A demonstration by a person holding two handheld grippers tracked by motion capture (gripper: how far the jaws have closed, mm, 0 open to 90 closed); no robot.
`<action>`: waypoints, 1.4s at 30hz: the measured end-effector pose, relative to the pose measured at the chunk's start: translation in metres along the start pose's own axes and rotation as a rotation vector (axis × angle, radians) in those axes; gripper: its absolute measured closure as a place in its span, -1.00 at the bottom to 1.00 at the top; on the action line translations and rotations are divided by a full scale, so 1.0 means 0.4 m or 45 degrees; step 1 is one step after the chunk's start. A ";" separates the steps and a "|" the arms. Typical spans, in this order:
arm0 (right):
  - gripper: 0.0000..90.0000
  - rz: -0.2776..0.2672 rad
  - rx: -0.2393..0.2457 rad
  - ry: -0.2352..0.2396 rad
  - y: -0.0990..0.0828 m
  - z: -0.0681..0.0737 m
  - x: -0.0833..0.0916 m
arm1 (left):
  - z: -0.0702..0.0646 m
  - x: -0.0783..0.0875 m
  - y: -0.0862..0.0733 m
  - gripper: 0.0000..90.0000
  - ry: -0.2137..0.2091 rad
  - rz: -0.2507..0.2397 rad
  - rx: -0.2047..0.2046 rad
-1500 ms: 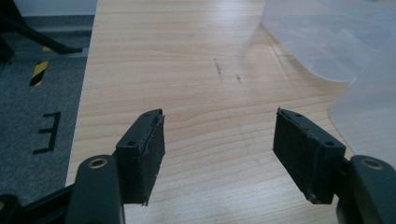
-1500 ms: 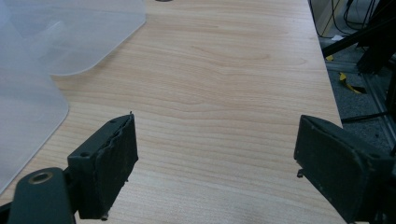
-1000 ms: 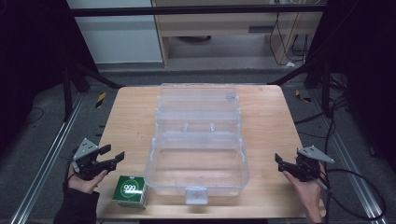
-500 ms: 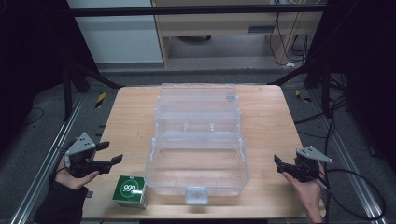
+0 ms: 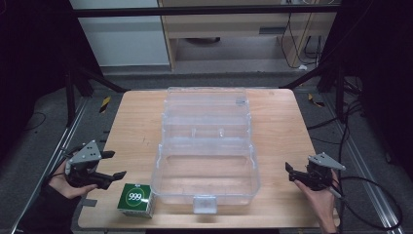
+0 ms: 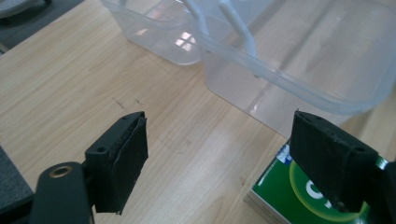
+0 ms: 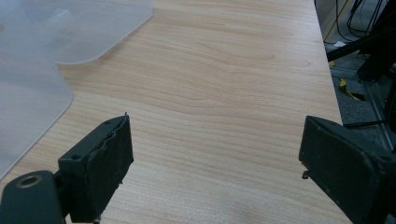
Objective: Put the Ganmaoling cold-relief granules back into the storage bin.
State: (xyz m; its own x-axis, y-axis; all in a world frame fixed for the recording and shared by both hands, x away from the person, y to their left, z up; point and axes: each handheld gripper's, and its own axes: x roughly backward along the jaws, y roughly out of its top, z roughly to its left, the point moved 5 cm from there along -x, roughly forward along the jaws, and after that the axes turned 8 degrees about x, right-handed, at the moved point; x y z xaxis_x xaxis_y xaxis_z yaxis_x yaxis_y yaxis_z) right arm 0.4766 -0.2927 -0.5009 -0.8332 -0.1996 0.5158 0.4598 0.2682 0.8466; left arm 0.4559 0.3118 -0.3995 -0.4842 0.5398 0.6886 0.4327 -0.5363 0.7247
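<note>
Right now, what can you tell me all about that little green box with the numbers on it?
The green box is small and looks like a cardboard carton, with a white ring and "999" printed on its top face and pale sides. It lies flat on the wooden table near the front edge, close beside the front left corner of the clear plastic case. The left gripper hangs open just beside it, not touching it.

Wooden table (image 5: pixel 136 122) w/ light top. Clear plastic box (image 5: pixel 207 161) lies open at centre. Green carton (image 5: pixel 136 199) just beside its near-left corner.
</note>
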 end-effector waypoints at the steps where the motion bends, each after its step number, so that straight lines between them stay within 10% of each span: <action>1: -0.78 0.000 0.001 0.001 0.000 0.000 0.000 | -0.003 0.000 0.001 -0.59 -0.008 0.014 -0.015; 24: -0.85 0.008 0.035 0.017 -0.005 0.003 -0.007 | -0.069 -0.031 -0.002 -0.68 -0.172 0.269 -0.287; 42: -0.85 0.023 0.053 0.027 -0.008 0.007 -0.011 | -0.097 -0.047 -0.013 -0.80 -0.191 0.337 -0.351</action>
State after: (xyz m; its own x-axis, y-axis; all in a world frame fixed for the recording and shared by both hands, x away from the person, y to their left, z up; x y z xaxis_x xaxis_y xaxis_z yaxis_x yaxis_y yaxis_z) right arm 0.4777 -0.2900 -0.5063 -0.8180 -0.2143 0.5339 0.4612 0.3105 0.8312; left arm 0.4335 0.2793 -0.4171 -0.2581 0.4374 0.8614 0.2976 -0.8123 0.5017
